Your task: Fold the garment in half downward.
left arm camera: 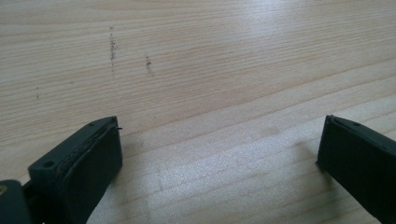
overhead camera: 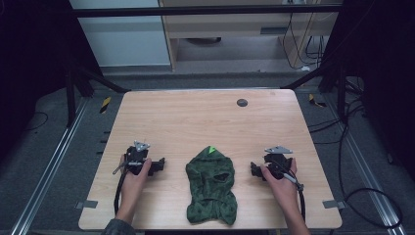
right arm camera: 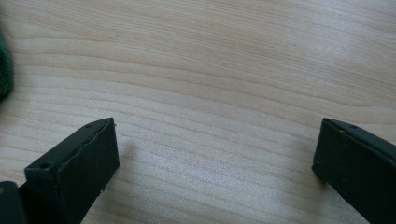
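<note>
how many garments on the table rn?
1. A green garment lies crumpled at the table's near-centre, between the left gripper and right gripper, touching neither. Its edge shows in the right gripper view. Nothing seems hidden beneath it, though folds could conceal something.

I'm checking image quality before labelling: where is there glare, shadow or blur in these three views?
High view: table evenly lit, surroundings dark, the green garment soft in detail. Left gripper view: pale sheen across the wood at upper right, soft shadows beside the open jaws of the left gripper, near jaws slightly blurred. Right gripper view: similar sheen mid-frame near the right gripper, and the garment's edge at left is blurred.
</note>
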`<state>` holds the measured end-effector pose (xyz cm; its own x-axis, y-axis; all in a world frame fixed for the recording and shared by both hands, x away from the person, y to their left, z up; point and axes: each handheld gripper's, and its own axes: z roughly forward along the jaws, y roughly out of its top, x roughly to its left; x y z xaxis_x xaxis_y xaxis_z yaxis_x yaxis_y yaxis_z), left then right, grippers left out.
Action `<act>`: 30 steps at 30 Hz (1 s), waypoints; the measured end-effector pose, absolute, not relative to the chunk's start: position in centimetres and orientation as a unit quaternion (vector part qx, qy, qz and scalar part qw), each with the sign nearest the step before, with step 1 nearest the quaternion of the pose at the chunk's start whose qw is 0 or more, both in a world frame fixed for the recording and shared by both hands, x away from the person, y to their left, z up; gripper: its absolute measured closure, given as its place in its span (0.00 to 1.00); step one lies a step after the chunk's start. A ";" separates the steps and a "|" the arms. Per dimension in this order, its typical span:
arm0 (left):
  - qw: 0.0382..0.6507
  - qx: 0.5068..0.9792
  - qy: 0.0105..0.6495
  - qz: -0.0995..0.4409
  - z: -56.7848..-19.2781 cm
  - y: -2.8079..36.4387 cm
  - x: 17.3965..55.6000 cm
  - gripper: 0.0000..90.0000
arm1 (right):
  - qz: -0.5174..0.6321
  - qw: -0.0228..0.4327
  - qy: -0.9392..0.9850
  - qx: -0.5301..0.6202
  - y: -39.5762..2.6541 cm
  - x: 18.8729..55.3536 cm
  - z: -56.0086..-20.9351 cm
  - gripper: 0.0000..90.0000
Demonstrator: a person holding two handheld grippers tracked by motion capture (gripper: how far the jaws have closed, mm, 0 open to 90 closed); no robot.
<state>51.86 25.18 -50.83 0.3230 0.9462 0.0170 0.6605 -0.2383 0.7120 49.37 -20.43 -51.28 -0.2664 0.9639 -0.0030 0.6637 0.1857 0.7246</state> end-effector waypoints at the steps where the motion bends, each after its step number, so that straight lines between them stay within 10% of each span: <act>1: 0.309 0.752 0.534 0.231 -50.8 25.2 51.9 0.00 | 0.313 0.240 0.732 0.556 -20.4 49.4 -51.3 0.00; 11: 0.325 0.752 0.533 0.213 -50.4 25.1 51.6 0.03 | 0.316 0.241 0.734 0.551 -20.4 49.4 -51.2 0.04; 30: 0.373 0.784 0.473 0.151 -47.5 22.4 51.0 0.20 | 0.350 0.204 0.776 0.483 -16.9 48.7 -48.1 0.50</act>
<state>51.00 22.44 -47.50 0.5071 0.8541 -0.1153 0.6287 -0.2751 0.7273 48.73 -16.93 -48.15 -0.4506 0.8925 0.0209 0.6065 0.2889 0.7408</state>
